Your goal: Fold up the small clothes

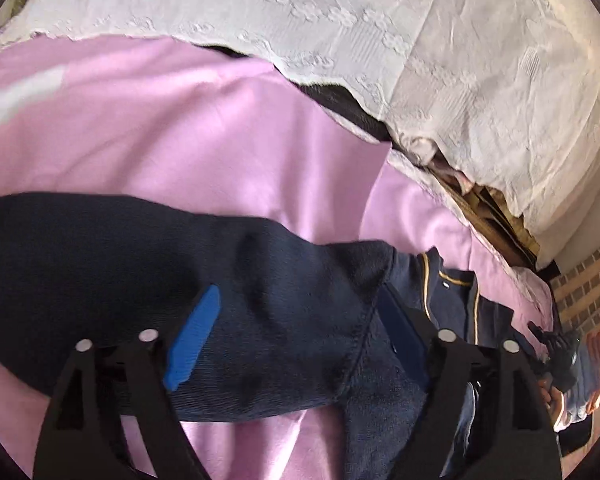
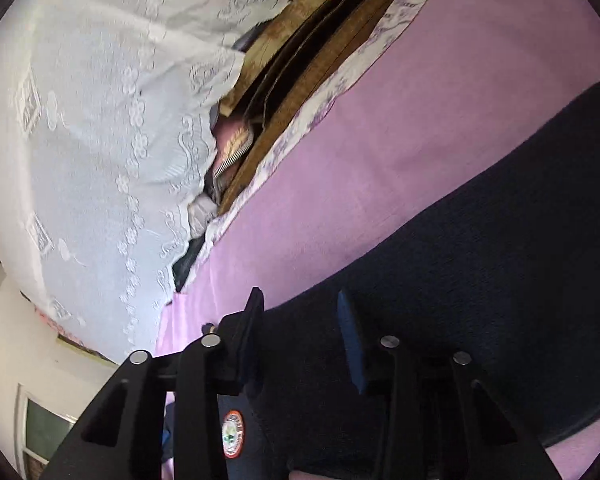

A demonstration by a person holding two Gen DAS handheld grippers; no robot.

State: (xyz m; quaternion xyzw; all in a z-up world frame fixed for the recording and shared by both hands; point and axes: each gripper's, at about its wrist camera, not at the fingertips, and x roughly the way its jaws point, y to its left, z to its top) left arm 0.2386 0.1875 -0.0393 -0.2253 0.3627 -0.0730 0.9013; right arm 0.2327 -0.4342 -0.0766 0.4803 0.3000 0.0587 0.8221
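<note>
Your navy garment (image 1: pixel 140 264) lies on the pink sheet (image 1: pixel 180 128), its long axis running side to side in the left wrist view, with the yellow-trimmed end toward the right. Your left gripper (image 1: pixel 300 344) stands wide apart over the knit, pads not pressing it. Your right gripper (image 2: pixel 300 344) is half parted above the same cloth; no grip shows. White lace cover (image 1: pixel 420 40) lies beyond.

Navy knit garment (image 1: pixel 140 264) on pink sheet (image 1: pixel 180 132)
</note>
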